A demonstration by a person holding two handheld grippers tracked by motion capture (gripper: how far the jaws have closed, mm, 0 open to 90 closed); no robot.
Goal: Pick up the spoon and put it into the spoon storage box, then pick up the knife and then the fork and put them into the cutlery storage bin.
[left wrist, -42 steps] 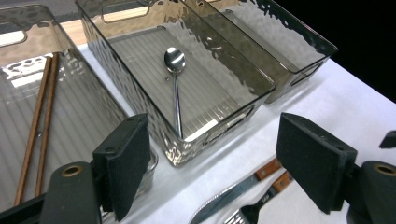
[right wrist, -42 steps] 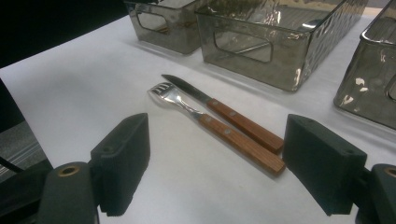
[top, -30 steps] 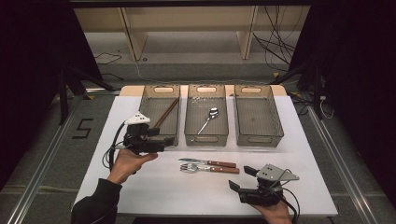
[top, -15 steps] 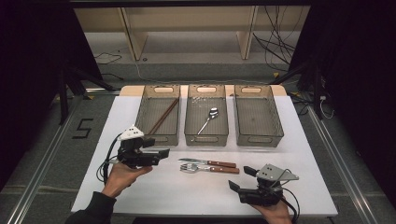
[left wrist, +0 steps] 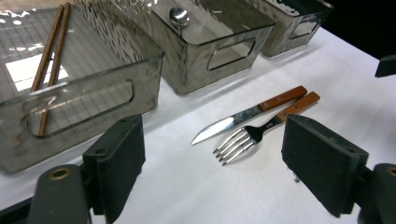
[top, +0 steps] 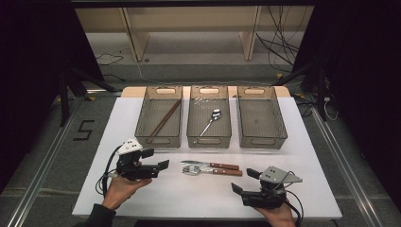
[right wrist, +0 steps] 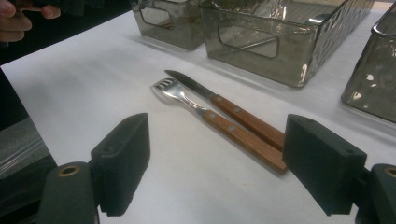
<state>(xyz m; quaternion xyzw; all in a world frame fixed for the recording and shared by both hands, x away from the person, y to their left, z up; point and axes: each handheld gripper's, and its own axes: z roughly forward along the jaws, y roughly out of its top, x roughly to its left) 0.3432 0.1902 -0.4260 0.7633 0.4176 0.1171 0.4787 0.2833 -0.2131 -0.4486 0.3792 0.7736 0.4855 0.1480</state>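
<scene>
I see my left tool (top: 158,159) gaping wide and empty, near-left on the white counter (top: 142,196); my right tool (top: 246,181) gapes empty too, near-right; between them lie the wooden-handled steel knife (top: 209,164) and wooden-handled steel fork (top: 211,171), side by side, just near of the three clear plastic bins (top: 208,140).

We see a white table (top: 142,198) carrying three clear bins in a row along its far side: the left bin (top: 159,117), the middle bin (top: 208,118) and the right bin (top: 260,118). In front of them a knife (top: 210,164) and a fork (top: 212,171), both wooden-handled, lie side by side on the bare top, the knife nearer the bins.
</scene>
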